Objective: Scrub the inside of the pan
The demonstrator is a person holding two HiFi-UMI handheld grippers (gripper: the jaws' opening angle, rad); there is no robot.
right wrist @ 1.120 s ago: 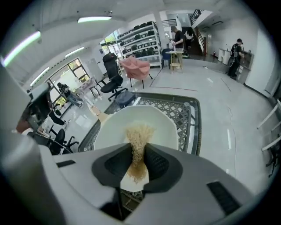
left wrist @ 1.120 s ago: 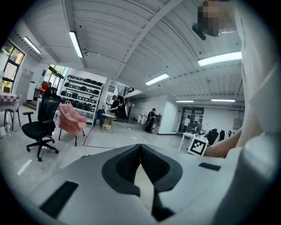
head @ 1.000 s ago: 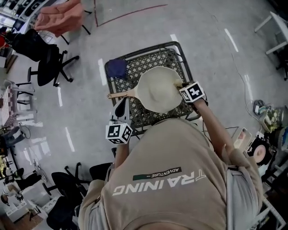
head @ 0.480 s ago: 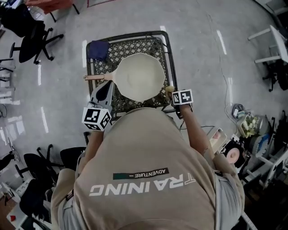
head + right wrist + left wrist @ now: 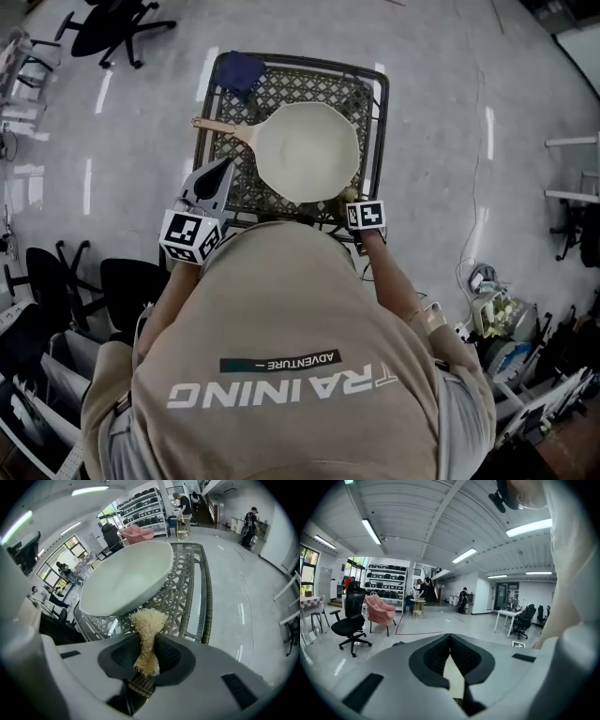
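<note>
The person's torso (image 5: 281, 328) is covering the near edge of the wire table (image 5: 379, 112). In its own view, the left gripper (image 5: 450, 641) is blocking nearly all the tabletop with its body.

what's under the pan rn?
The pan sits on the black lattice table; grey floor shows through the mesh around it. The patch directly beneath the pan's base is covered, so nothing there can be checked.

Cream-white pan (image 5: 307, 150) with a tan handle (image 5: 220, 127); black table (image 5: 380, 112) with a lattice-weave top; dark blue cloth (image 5: 241, 71). The right gripper (image 5: 148, 638) is grey with black pads (image 5: 124, 656), its scrubber (image 5: 148, 618) straw-yellow, its cube (image 5: 366, 215) patterned in black-and-white squares. The floor (image 5: 450, 112) is glossy grey.
</note>
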